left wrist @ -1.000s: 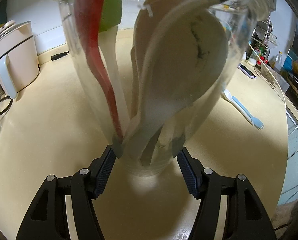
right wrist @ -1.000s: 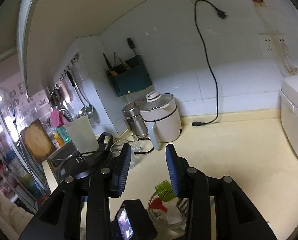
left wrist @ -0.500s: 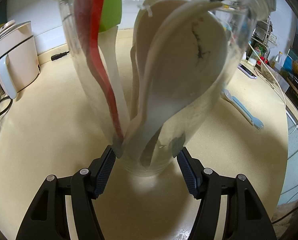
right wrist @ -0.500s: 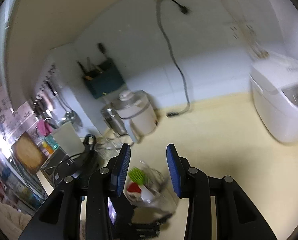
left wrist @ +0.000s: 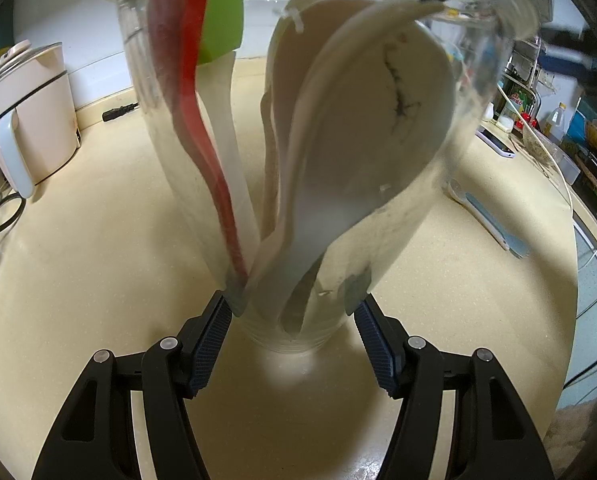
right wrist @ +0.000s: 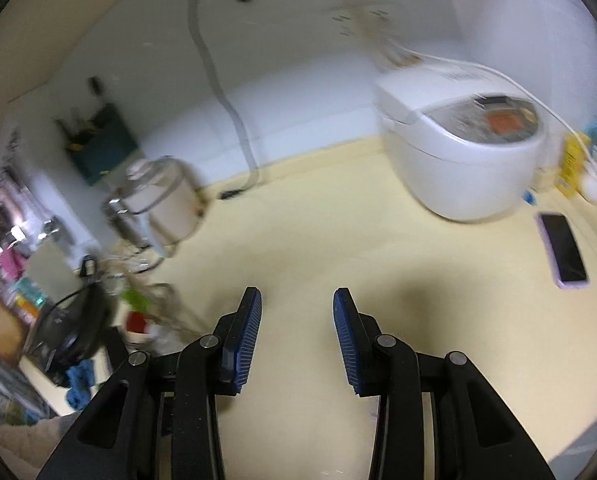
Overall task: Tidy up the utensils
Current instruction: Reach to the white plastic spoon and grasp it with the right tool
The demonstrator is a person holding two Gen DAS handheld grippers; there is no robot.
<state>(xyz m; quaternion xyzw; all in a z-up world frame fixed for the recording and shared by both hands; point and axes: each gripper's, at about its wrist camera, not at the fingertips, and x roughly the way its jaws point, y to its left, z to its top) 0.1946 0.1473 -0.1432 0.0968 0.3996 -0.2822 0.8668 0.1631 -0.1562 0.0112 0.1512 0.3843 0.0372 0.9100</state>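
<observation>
I face a pale yellow worktop (right wrist: 318,240) that meets a white tiled wall (right wrist: 290,80) at its back edge. A black cord (right wrist: 214,80) hangs down that wall to the worktop. Near the back right corner stands a white rice cooker (right wrist: 466,152), and a phone (right wrist: 563,250) lies beside the right edge. Toward the back left stands a cream kettle (right wrist: 166,204), below a dark green wall rack (right wrist: 98,148). The lighting is soft and indoor.

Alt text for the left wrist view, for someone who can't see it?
The left tongs grip a clear jar holding a white spoon, a red utensil and a green brush, on a cream counter.
</observation>
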